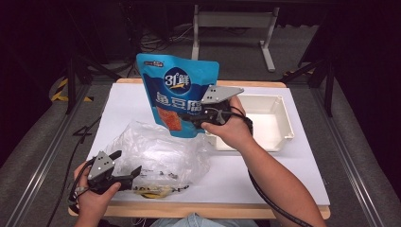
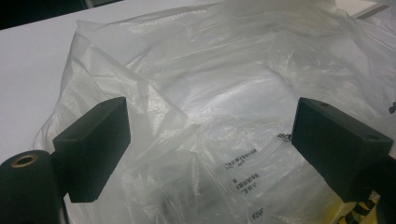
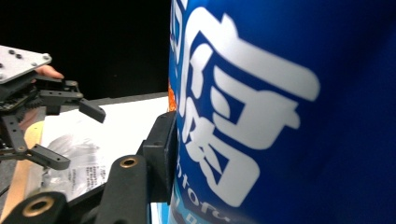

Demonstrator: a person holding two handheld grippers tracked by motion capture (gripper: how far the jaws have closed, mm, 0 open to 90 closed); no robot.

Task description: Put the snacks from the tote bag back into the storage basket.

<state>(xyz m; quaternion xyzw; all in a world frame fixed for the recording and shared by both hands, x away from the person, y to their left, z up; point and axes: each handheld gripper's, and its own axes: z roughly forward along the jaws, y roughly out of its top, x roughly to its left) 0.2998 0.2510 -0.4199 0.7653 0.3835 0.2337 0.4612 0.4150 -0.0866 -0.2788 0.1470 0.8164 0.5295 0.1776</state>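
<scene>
A blue snack pouch (image 1: 177, 94) with white lettering stands upright above the table, and my right gripper (image 1: 196, 120) is shut on its lower right edge. In the right gripper view the blue pouch (image 3: 280, 116) is very close, with one black jaw pressed flat against its side and the other jaw hidden behind it. A crumpled clear plastic bag (image 1: 161, 151) lies on the white table top (image 1: 283, 175). My left gripper (image 1: 126, 161) rests at the bag's near left edge, open. In the left gripper view the plastic bag (image 2: 224, 84) lies past the two spread jaws, untouched.
A white rectangular tray (image 1: 283, 123) sits at the right back of the table, behind the right hand. A yellow-and-black item (image 1: 151, 191) lies under the bag's near edge. The floor, cables and a table frame lie beyond the far edge.
</scene>
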